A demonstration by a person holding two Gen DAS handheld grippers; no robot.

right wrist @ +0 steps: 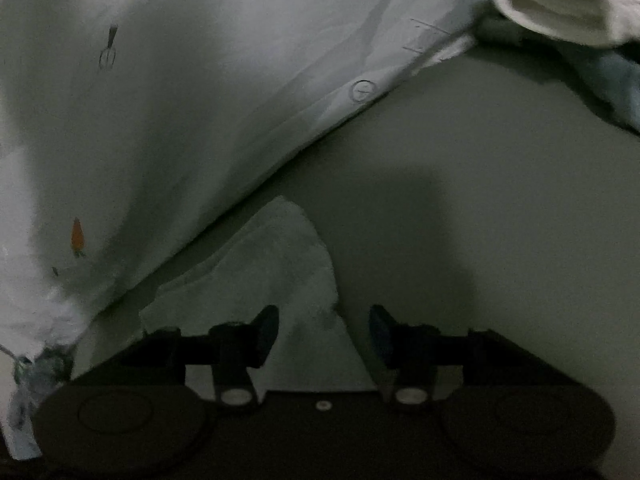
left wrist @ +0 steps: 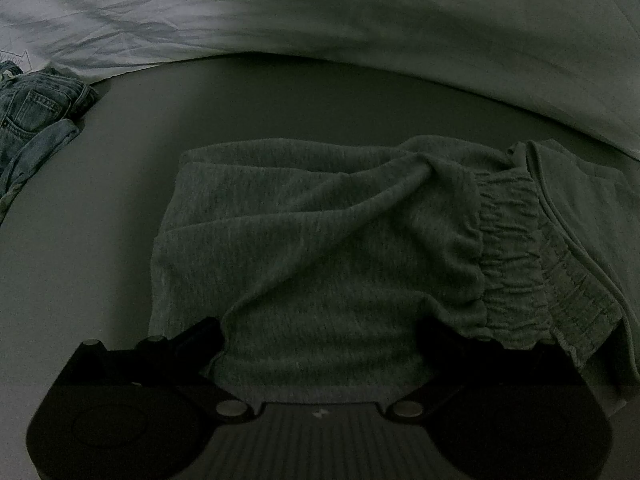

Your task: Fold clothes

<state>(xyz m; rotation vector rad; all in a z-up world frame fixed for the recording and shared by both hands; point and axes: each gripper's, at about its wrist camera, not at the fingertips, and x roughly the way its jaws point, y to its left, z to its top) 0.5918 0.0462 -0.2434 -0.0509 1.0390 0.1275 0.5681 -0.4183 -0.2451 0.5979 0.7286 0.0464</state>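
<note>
Jeans (left wrist: 36, 120) crumpled at far left of table (left wrist: 132, 184). Grey sweatpants (left wrist: 320, 248) folded at centre, waistband (left wrist: 516, 248) to right, near edge lying between fingers of left gripper (left wrist: 320, 344); jaws spread wide, pads hidden under cloth, grip cannot be told. White sheet (left wrist: 280, 20) beyond. Right gripper (right wrist: 324, 336) half open, pads clear of white cloth corner (right wrist: 280, 264) just ahead, between fingers.
</note>
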